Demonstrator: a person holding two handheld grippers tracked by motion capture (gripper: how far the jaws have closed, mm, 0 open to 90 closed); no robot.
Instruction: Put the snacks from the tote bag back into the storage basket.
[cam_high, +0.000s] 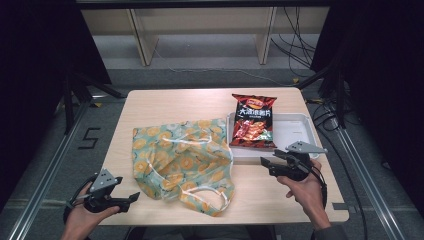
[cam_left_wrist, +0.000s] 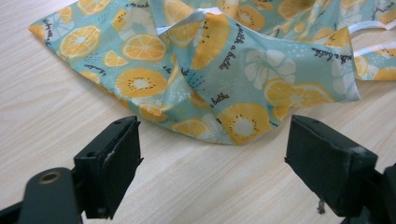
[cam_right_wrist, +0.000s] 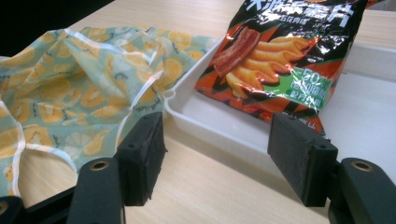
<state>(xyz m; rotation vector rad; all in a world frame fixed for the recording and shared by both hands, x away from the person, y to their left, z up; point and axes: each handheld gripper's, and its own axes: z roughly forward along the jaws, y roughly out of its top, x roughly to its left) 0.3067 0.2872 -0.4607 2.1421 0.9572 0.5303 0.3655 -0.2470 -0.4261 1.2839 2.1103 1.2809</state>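
A crumpled cloth bag (cam_high: 180, 160) printed with orange slices on teal lies in the middle of the wooden table, its white-edged handles toward the front. A red-and-black chips packet (cam_high: 253, 122) rests on the left part of a white tray (cam_high: 295, 130), its top end over the tray's far rim. My left gripper (cam_high: 134, 197) is open at the front left, pointing at the bag (cam_left_wrist: 219, 60) with bare table between its jaws (cam_left_wrist: 212, 158). My right gripper (cam_high: 265, 165) is open just in front of the tray's near left corner (cam_right_wrist: 215, 126), facing the packet (cam_right_wrist: 280, 60) and the bag (cam_right_wrist: 70, 88); nothing is between its jaws.
The table (cam_high: 165, 102) is small, with its front edge close to both hands. Beyond it stand pale shelf legs (cam_high: 142, 40), and cables (cam_high: 300, 35) run over the floor at the right. Metal rails (cam_high: 55, 160) flank the table, beside a "5" mark on the floor.
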